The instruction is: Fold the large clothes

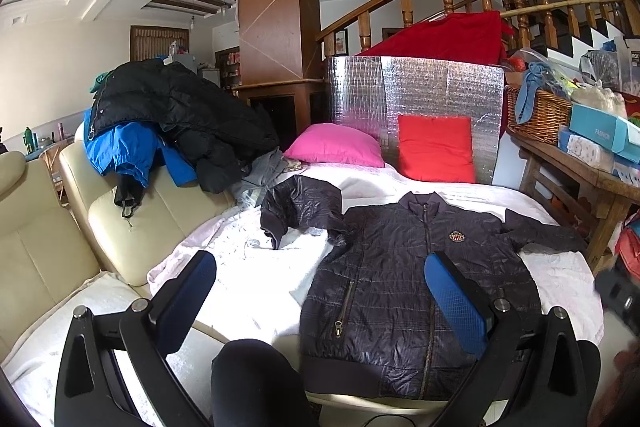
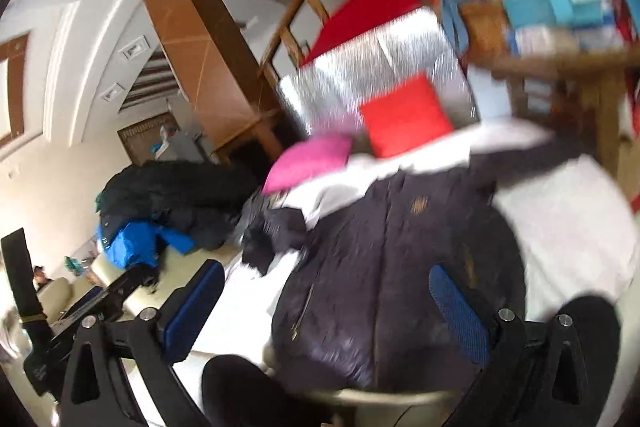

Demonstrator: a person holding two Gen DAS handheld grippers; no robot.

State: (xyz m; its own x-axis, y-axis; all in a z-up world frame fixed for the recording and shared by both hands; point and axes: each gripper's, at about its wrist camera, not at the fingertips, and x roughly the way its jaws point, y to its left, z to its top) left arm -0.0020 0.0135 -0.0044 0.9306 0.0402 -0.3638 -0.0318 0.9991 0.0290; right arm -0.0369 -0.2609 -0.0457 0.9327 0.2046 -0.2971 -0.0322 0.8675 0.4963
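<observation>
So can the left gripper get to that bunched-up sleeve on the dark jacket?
Probably yes. The left gripper is open, holding nothing, and only bare white blanket lies before the crumpled sleeve of the jacket.

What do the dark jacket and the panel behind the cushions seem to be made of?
The dark jacket: probably thin quilted synthetic shell, nylon or polyester; it shows stitched rows and a slight sheen. The silver panel: looks like reflective foil insulation, shiny with a grid texture.
</observation>
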